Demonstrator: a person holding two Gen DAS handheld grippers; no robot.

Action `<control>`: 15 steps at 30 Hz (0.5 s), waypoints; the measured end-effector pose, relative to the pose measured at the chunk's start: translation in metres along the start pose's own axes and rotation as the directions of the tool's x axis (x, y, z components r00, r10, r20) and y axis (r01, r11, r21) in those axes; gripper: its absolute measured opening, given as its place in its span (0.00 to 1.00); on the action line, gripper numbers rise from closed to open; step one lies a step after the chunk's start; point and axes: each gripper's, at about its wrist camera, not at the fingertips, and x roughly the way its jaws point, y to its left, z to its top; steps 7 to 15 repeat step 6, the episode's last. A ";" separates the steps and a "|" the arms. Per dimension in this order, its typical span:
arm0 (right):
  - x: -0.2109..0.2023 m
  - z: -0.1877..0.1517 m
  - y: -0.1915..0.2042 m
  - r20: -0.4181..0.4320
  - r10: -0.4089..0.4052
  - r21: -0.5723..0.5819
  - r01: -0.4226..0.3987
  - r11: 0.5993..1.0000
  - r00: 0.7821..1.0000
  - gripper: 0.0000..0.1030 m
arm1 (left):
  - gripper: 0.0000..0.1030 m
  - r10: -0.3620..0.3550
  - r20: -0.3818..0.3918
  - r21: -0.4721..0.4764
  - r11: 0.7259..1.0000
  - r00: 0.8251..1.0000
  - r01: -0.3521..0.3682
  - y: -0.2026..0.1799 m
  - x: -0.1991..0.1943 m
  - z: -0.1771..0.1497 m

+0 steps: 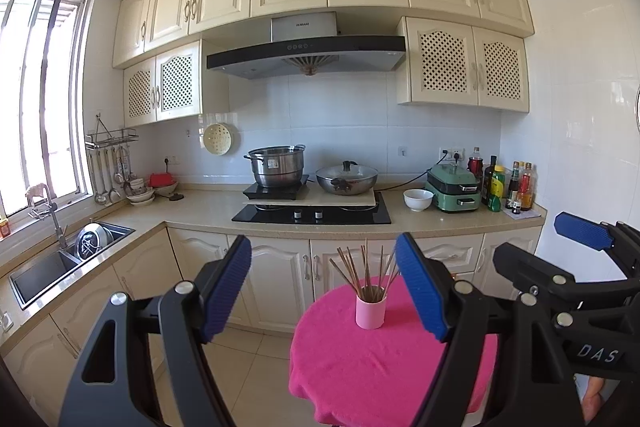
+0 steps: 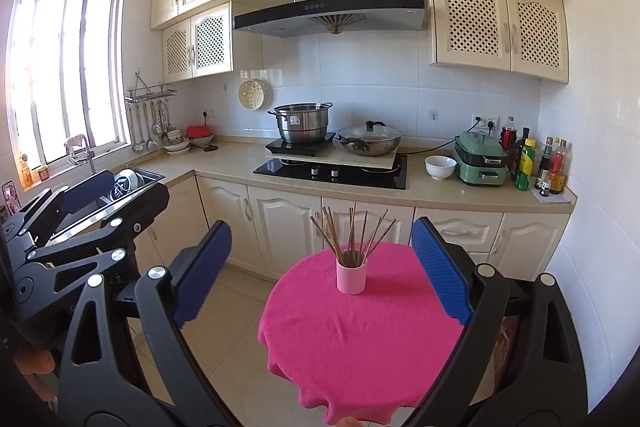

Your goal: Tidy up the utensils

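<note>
While "DAS" reads white on the right gripper's (image 1: 576,255) black frame, both it & the left gripper (image 1: 326,287) hover level w/ jaws spread wide, holding nothing, facing the chopsticks (image 2: 352,233) standing in a pink cup (image 2: 351,277) on the pink-clothed table (image 2: 360,339).

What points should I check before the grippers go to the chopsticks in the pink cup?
1. Left gripper open and empty: ok.
2. Right gripper open and empty: ok.
3. Pink cup upright on the pink tablecloth: ok.
4. Chopsticks all in the cup, fanned out: ok.
5. Cloth around the cup free of other things: ok.
6. Cup steady enough when one chopstick is pulled: cannot tell.
</note>
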 end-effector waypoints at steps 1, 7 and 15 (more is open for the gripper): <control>0.003 -0.001 -0.001 -0.005 0.002 0.004 -0.002 1.000 1.000 0.87 | 0.71 -0.005 -0.008 -0.003 1.000 1.000 0.005 0.000 0.004 -0.001; 0.030 -0.007 -0.010 -0.044 0.000 0.010 0.001 1.000 0.999 0.87 | 0.71 -0.015 -0.068 -0.020 1.000 0.998 0.013 -0.003 0.033 -0.009; 0.030 -0.007 -0.010 -0.044 0.000 0.010 0.001 1.000 0.999 0.87 | 0.71 -0.015 -0.068 -0.020 1.000 0.998 0.013 -0.003 0.033 -0.009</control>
